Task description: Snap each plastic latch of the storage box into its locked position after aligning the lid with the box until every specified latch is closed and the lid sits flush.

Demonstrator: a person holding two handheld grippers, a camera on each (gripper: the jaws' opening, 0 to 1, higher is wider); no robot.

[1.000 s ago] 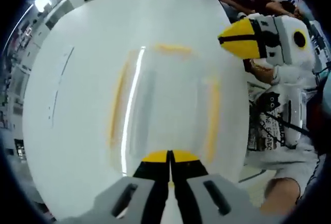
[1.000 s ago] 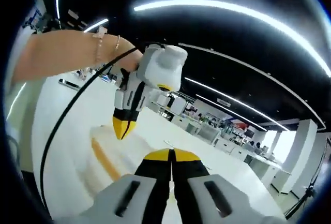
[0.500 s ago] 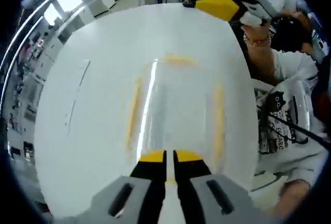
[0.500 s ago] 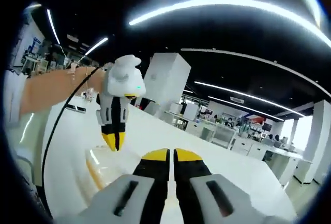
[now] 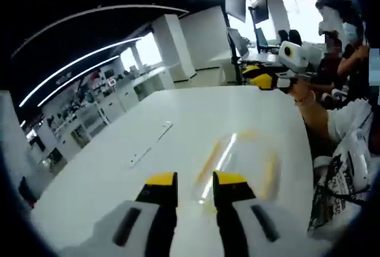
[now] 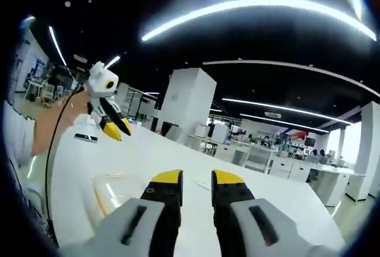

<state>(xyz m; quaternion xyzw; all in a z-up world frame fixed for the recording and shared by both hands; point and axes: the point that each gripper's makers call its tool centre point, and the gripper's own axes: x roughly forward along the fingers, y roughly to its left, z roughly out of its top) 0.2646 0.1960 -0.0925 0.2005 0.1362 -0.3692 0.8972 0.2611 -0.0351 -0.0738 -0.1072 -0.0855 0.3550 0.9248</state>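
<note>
Left gripper view: both grippers lifted above a clear storage box on a white desk.
Left gripper view. The left gripper (image 5: pixel 195 180) rises at 6 o'clock, its yellow-tipped fingers (image 5: pixel 161 181) apart and holding nothing. The storage box (image 5: pixel 240 163), clear with blurred yellow latches, lies on the desk (image 5: pixel 119 162) just beyond the fingers, toward 4 o'clock. The right gripper (image 5: pixel 264 80) hangs at 2 o'clock, well apart from the box. Right gripper view. The right gripper (image 6: pixel 196 178) fingers (image 6: pixel 165 179) stand apart, empty. The box (image 6: pixel 116 193) sits at 8 o'clock beside them. The left gripper (image 6: pixel 116 128) hovers at 10 o'clock, fingers spread.
</note>
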